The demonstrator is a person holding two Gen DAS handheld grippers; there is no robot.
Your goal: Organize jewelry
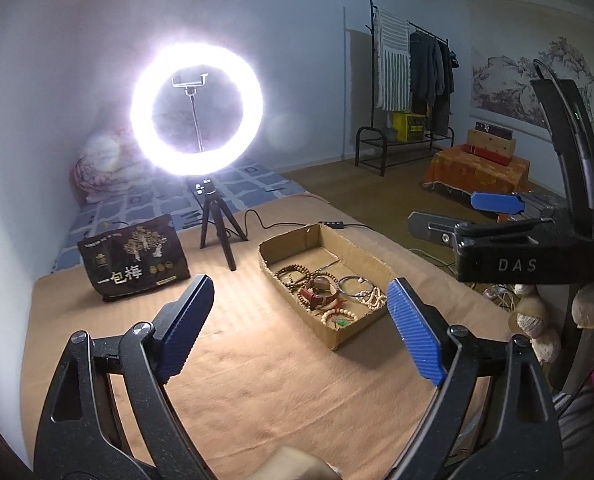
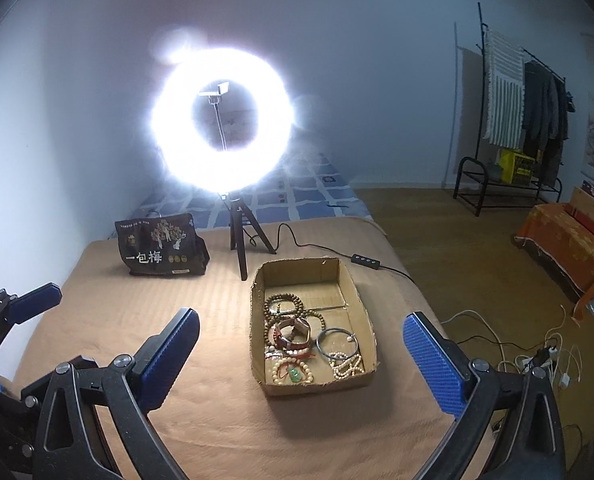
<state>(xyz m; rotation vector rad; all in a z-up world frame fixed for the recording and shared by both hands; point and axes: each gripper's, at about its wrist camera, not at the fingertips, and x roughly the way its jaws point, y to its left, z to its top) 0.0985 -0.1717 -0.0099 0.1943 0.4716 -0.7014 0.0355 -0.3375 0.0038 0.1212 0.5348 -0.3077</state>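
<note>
Jewelry lies heaped in a shallow cardboard tray (image 2: 362, 307) on a tan-covered bed (image 2: 217, 412), all of it in the tray's near half; far half bare. Contents: dark wooden bead strand (image 2: 284, 304) farthest back; red-brown strap piece, likely a watch (image 2: 293, 333), mid-pile; thin metal bangle (image 2: 337, 342) to its right; pale bead strand (image 2: 347, 364) at the near right corner; cream bead bracelet with a green charm (image 2: 293, 372) at the near left.

Left claw (image 1: 297, 320) spread wide, empty, hovering over the bed short of the tray's near left side. Right claw (image 2: 301, 356) also spread wide, empty, held above the bed with the tray showing between its blue pads; touching nothing.

Behind the tray: lit ring light (image 2: 221, 120) on a small black tripod (image 2: 243, 236), cable running off right. Dark printed snack bag (image 2: 161, 250) stands left of the tripod. Clothes rack (image 1: 411, 92) against the far wall.
</note>
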